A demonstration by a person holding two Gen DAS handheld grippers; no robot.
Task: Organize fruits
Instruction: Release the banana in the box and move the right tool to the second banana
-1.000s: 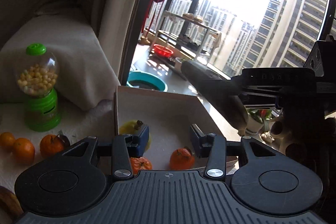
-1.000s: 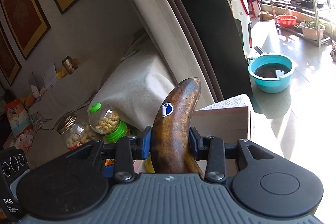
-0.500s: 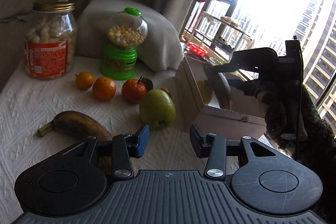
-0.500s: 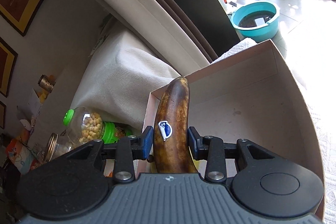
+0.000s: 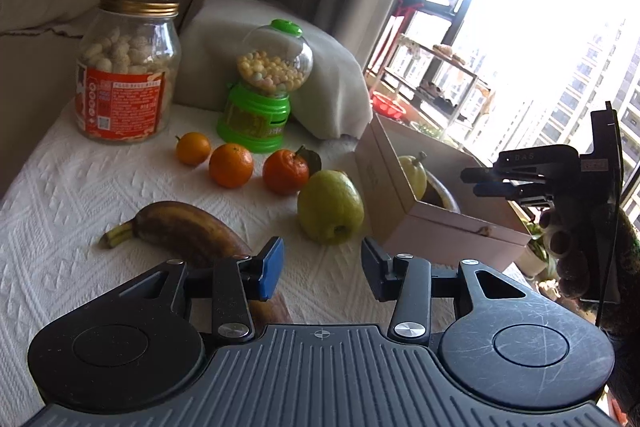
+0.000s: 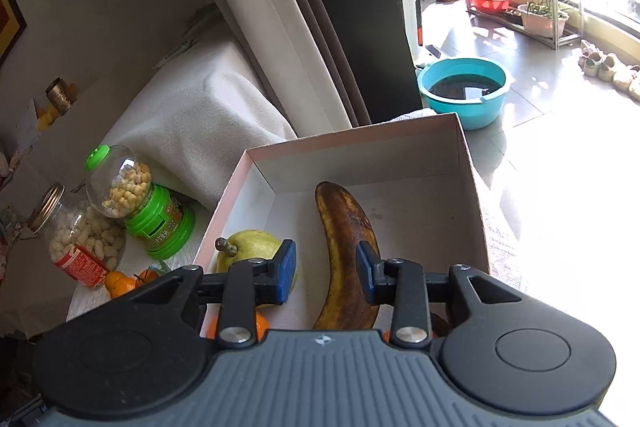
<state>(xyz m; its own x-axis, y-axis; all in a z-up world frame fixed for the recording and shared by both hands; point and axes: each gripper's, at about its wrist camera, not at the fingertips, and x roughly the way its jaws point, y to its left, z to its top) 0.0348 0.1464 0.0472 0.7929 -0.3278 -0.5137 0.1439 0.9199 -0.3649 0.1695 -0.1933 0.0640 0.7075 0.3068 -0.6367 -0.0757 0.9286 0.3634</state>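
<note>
Lettering reading "DAS" shows on the black body of the right hand-held gripper [image 5: 486,183] in the left wrist view; the red label on the glass jar [image 5: 127,67] carries printed text and a small square code, too small to read. The jar has a gold lid and holds pale, rounded snacks. Beside it stands a green candy dispenser [image 5: 262,95] with a clear globe of yellow balls, backed by a white cushion [image 5: 320,67].

On the table [image 5: 60,195], covered in white textured paper, three oranges [image 5: 231,165] lie in a row, with a green pear [image 5: 330,207] just beside the open box [image 6: 360,155] and a brown banana [image 5: 184,231] in front, partly behind the left hand-held gripper [image 5: 322,269], whose jaws are spread with nothing between them.

The right hand-held gripper [image 6: 326,277] hangs over the box with its jaws spread; a second, dark-spotted banana [image 6: 348,251] lies on the box floor between the fingers, the right pad close against it, the left clear. A yellow-green pear [image 6: 250,247] sits in the box's left corner, and an orange [image 6: 260,325] shows under the gripper body. A teal basin [image 6: 464,91] of dark water stands on the floor beyond.
</note>
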